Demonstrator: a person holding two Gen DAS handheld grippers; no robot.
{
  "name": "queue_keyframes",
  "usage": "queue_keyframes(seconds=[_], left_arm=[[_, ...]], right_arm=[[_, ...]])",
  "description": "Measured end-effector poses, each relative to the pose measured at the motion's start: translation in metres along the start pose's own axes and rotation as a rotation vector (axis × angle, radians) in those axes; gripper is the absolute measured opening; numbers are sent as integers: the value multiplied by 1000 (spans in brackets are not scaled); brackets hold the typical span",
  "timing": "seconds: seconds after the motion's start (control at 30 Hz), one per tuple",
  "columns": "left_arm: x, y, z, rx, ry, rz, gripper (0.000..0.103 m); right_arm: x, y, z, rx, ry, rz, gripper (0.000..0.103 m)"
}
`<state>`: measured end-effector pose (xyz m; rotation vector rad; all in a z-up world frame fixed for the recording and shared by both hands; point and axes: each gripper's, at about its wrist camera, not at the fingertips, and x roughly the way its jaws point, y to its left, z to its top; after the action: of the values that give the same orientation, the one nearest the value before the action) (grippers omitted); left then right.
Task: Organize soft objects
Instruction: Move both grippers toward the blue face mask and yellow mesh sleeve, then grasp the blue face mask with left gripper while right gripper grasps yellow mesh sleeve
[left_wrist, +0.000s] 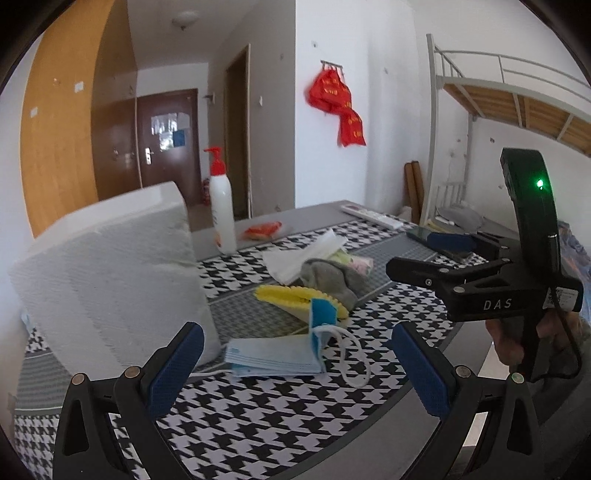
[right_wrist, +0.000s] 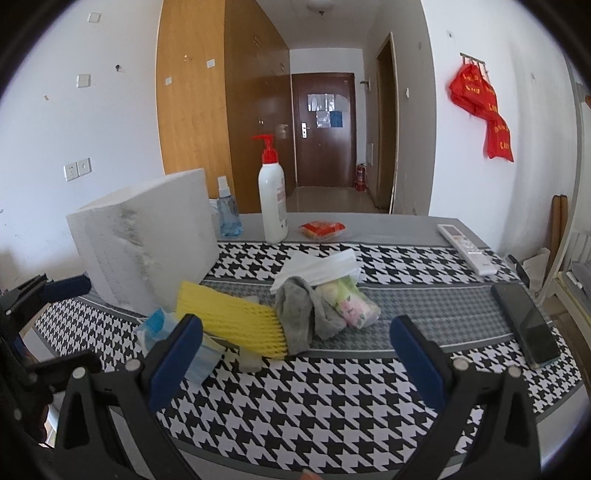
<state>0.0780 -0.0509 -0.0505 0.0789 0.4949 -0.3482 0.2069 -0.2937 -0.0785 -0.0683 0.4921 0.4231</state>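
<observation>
A stack of light blue face masks lies on the checked tablecloth just ahead of my left gripper, which is open and empty. Behind the masks are a blue sponge, a yellow ridged sponge, a grey cloth and white tissues. My right gripper is open and empty too, held short of the yellow sponge, the grey cloth and a floral tissue pack. The blue masks are partly hidden behind its left finger. In the left wrist view the right gripper hovers right of the pile.
A tall white foam block stands at the left. Behind it are a white pump bottle and a blue spray bottle. A red packet, a remote and a phone lie toward the back and right.
</observation>
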Motion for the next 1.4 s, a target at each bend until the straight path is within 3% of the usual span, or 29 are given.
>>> queue_keyframes(seconds=[0.43, 0.63, 0.93, 1.07, 1.2, 1.33, 1.4], left_arm=[[29, -6, -5, -3, 75, -1, 101], [39, -7, -6, -6, 102, 1, 92], [64, -10, -9, -4, 166, -9, 62], [69, -10, -9, -6, 170, -12, 59], [75, -8, -10, -14, 189, -27, 43], [78, -4, -12, -34, 199, -33, 34], [78, -2, -12, -35, 200, -39, 24]], right_arm=[[16, -6, -4, -3, 28, 23, 102], [18, -11, -5, 10, 34, 30, 102], [25, -10, -6, -1, 47, 45, 101], [30, -7, -6, -15, 60, 58, 92], [36, -4, -8, -18, 78, 76, 88], [40, 1, -9, -35, 95, 91, 84], [43, 4, -9, -47, 104, 99, 77]])
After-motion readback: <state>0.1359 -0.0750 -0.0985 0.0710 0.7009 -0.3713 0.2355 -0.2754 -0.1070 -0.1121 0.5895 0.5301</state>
